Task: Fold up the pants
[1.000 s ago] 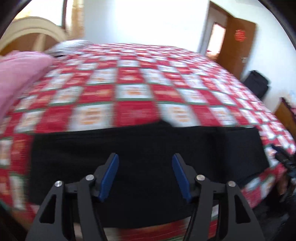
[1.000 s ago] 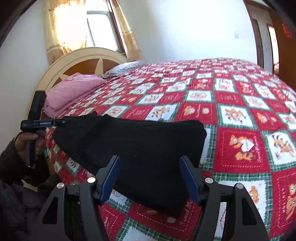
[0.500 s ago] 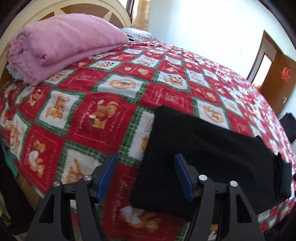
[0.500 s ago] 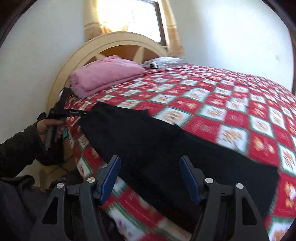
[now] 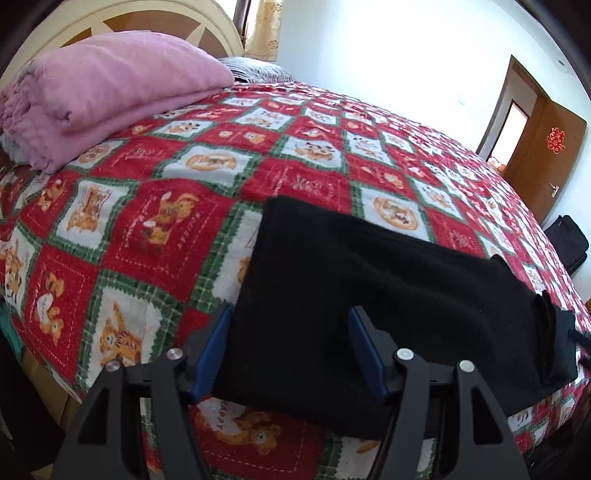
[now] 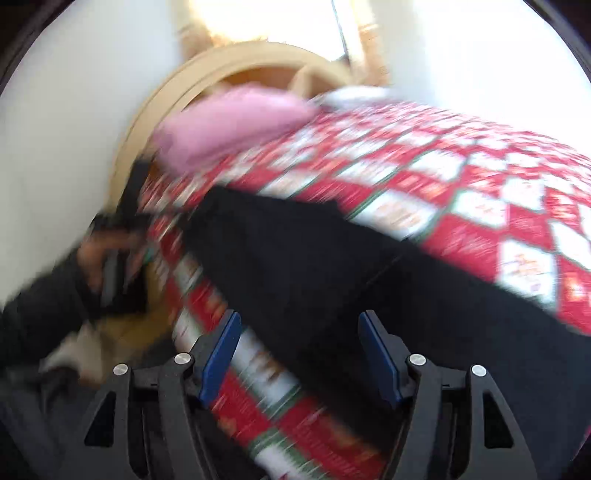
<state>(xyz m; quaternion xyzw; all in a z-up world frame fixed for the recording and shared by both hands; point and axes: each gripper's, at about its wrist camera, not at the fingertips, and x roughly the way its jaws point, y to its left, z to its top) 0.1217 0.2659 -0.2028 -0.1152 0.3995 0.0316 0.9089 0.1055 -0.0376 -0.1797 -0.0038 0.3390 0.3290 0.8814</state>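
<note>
- Here, black fabric pants [image 5: 369,295] lie folded in a long flat band along the near edge of a bed, on a red, white and green checked quilt printed with cartoon tigers [image 5: 155,229].
- The left gripper [image 5: 290,349], a black frame with blue finger pads [image 5: 212,350], stands wide open just above the near left corner of the pants, holding nothing; the left pad sits at the cloth's left edge, the right pad over the cloth.
- At the far right end of the band, the layers curl up in small loose flaps.
- A folded pink blanket [image 5: 103,96] rests near the cream arched wooden headboard [image 5: 110,18], well apart from the pants.
- A brown wooden door with a red ornament [image 5: 543,155] stands open at the far right, a black bag [image 5: 567,242] on the floor near it.
- The right wrist view is heavily blurred: the right gripper [image 6: 299,354] is spread wide and empty over the bed's edge, with the pants [image 6: 332,266] stretching away ahead of it.
- In that view, the person's left hand [image 6: 107,258] grips the other tool's handle beside the bed, below the pink blanket [image 6: 229,122].
</note>
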